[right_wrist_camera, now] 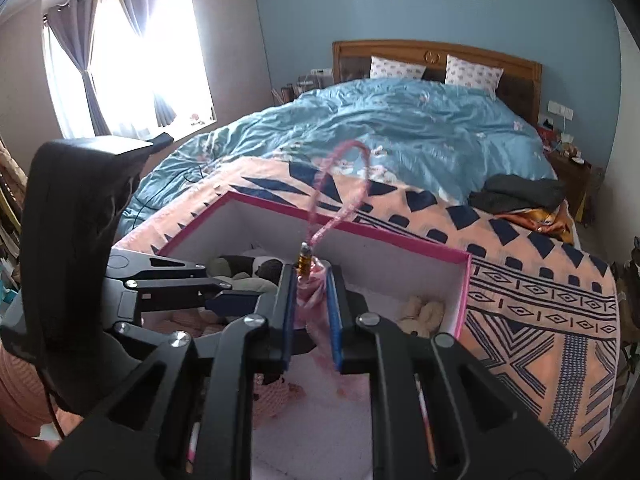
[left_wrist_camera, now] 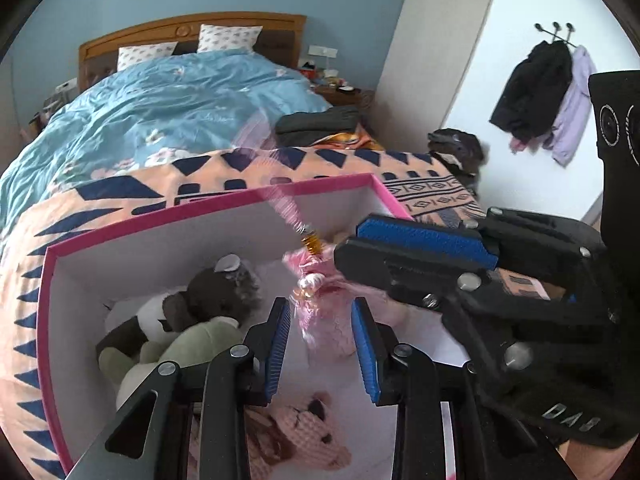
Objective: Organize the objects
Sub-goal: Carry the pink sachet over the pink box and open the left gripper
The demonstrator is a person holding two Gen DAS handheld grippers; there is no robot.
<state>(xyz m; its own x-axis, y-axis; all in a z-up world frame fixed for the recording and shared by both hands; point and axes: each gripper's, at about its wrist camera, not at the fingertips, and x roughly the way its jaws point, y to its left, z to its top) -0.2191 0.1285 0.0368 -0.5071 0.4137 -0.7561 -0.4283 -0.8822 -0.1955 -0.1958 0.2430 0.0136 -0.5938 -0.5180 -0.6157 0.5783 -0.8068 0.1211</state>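
Right gripper (right_wrist_camera: 312, 312) tight on pink toy (right_wrist_camera: 310, 284)

A pink-rimmed box (left_wrist_camera: 168, 216) sits open-topped on a patterned blanket (right_wrist_camera: 540, 280), its white walls fencing the way in from the sides. Inside, a heap of plush toys (left_wrist_camera: 180, 320) crowds one corner, a pink knitted bear (left_wrist_camera: 296, 436) lies on the near floor, and a cream toy (right_wrist_camera: 422, 312) fills the opposite corner; bare white floor shows between them. Both grippers, left (left_wrist_camera: 322, 344) and right (right_wrist_camera: 312, 312), crowd the space above the box's middle, just beside each other.
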